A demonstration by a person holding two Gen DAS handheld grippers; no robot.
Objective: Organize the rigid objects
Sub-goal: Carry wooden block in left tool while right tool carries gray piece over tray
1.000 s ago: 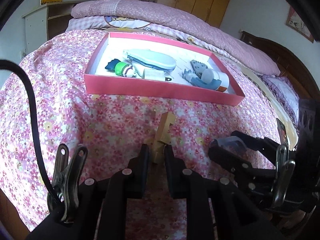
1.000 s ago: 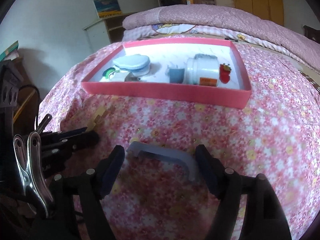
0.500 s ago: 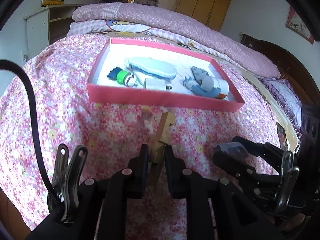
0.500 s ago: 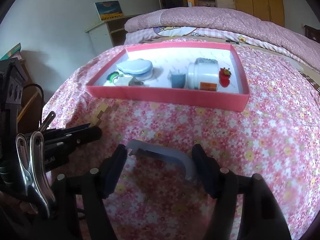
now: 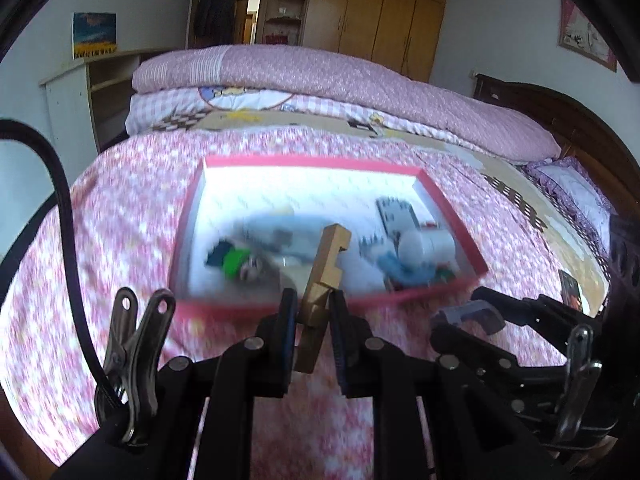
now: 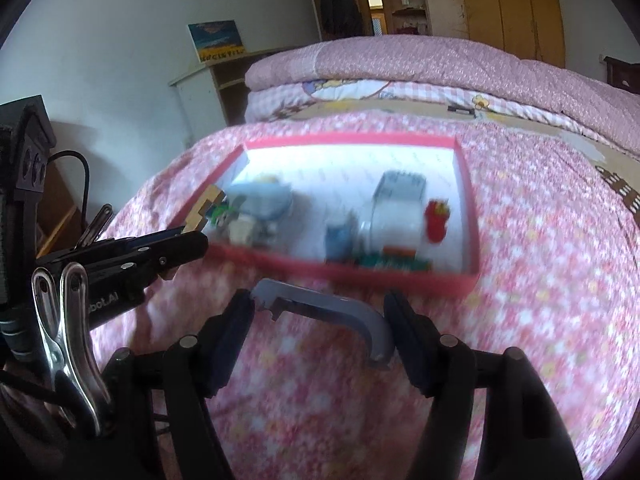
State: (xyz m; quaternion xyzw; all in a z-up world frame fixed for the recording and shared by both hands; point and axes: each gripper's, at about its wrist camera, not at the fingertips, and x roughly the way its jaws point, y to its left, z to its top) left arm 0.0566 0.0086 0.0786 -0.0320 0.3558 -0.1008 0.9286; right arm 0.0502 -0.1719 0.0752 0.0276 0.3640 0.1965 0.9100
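The left gripper (image 5: 311, 312) clamps a notched wooden block (image 5: 323, 276), held up before the pink tray's (image 5: 192, 216) near wall. Right of it, the right gripper (image 6: 318, 316) grips a grey curved handle (image 6: 332, 312) lengthwise, short of the same tray, above the floral bedspread (image 6: 540, 280).

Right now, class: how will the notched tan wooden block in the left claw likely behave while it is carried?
The notched tan wooden block looks rigid, unbending. Probably light. Gripped near its lower end, it might pivot between the pads.
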